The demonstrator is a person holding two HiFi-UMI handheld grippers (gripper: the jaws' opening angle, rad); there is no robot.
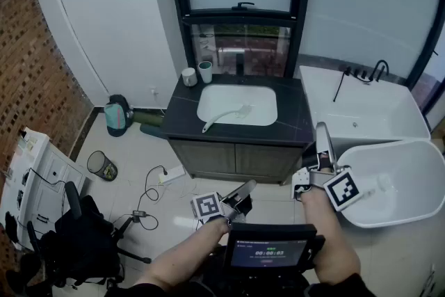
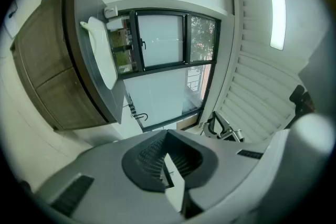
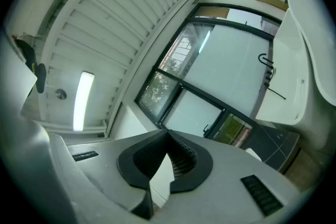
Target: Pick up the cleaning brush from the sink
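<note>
The white long-handled cleaning brush (image 1: 226,115) lies in the white sink (image 1: 268,97), which is set in a dark countertop over a wooden cabinet (image 1: 236,158). Both grippers hover low in the head view, well short of the cabinet front. My left gripper (image 1: 247,186) is shut and empty, angled toward the cabinet. My right gripper (image 1: 322,130) is shut and empty, pointing upward. In the left gripper view the jaws (image 2: 167,135) meet with nothing between them, and the sink (image 2: 102,55) appears sideways at upper left. The right gripper (image 3: 168,135) faces the window and ceiling.
Two cups (image 1: 197,74) stand on the counter's back left. A bathtub (image 1: 361,108) and a white oval tub (image 1: 403,181) lie to the right. On the floor are a waste bin (image 1: 102,165), a green jug (image 1: 117,115) and cables (image 1: 149,191).
</note>
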